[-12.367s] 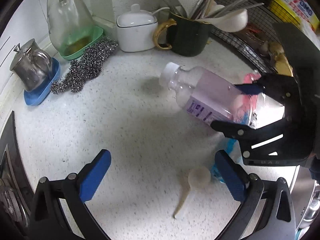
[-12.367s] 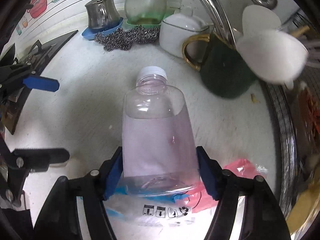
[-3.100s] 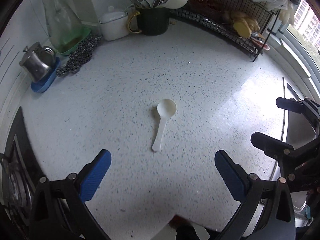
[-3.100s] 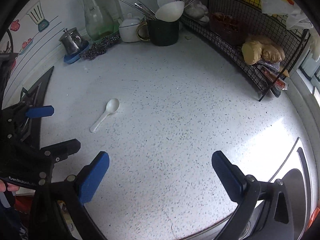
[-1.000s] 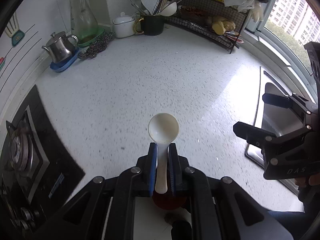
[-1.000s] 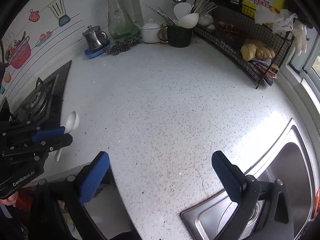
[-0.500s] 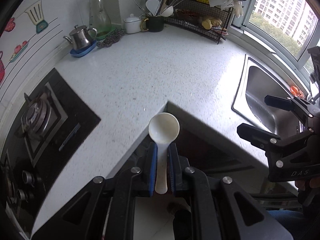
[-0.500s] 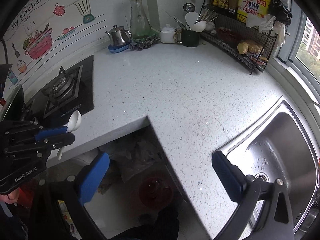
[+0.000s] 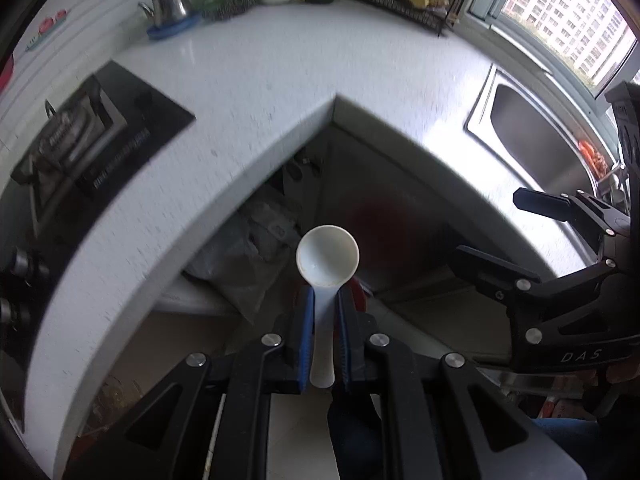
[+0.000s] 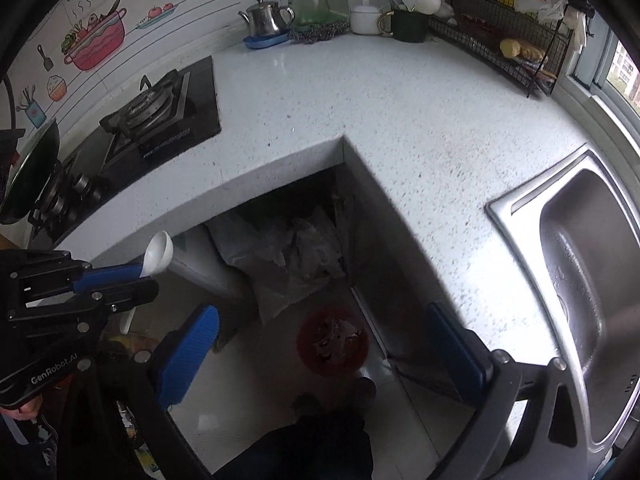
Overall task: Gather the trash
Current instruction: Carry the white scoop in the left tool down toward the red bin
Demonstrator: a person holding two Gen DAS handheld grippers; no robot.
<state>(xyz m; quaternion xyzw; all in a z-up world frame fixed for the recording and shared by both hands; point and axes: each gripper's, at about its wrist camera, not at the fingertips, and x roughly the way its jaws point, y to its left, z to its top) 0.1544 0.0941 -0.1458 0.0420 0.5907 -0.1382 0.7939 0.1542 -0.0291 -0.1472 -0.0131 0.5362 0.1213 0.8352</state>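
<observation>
My left gripper (image 9: 325,300) is shut on the handle of a white plastic spoon (image 9: 327,258), whose bowl sticks out past the blue pads. It hangs off the counter, over the floor in the inner corner of the worktop. In the right wrist view the same spoon (image 10: 159,254) shows at the left in that gripper (image 10: 136,276). A red bin (image 10: 333,342) with trash in it stands on the floor below, seen between the fingers of my right gripper (image 10: 320,348). The right gripper is open and holds nothing; it shows at the right edge of the left wrist view (image 9: 500,232).
The white speckled counter (image 10: 400,120) wraps around the corner. A gas hob (image 10: 156,120) lies at the left, a steel sink (image 10: 580,248) at the right. Grey plastic bags (image 10: 288,256) fill the space under the counter. A person's foot (image 10: 320,404) stands near the bin.
Both grippers have drawn back from the counter and sunk a little, so the floor, the bags and the red bin have come into view. The spoon stays clamped in the left gripper.
</observation>
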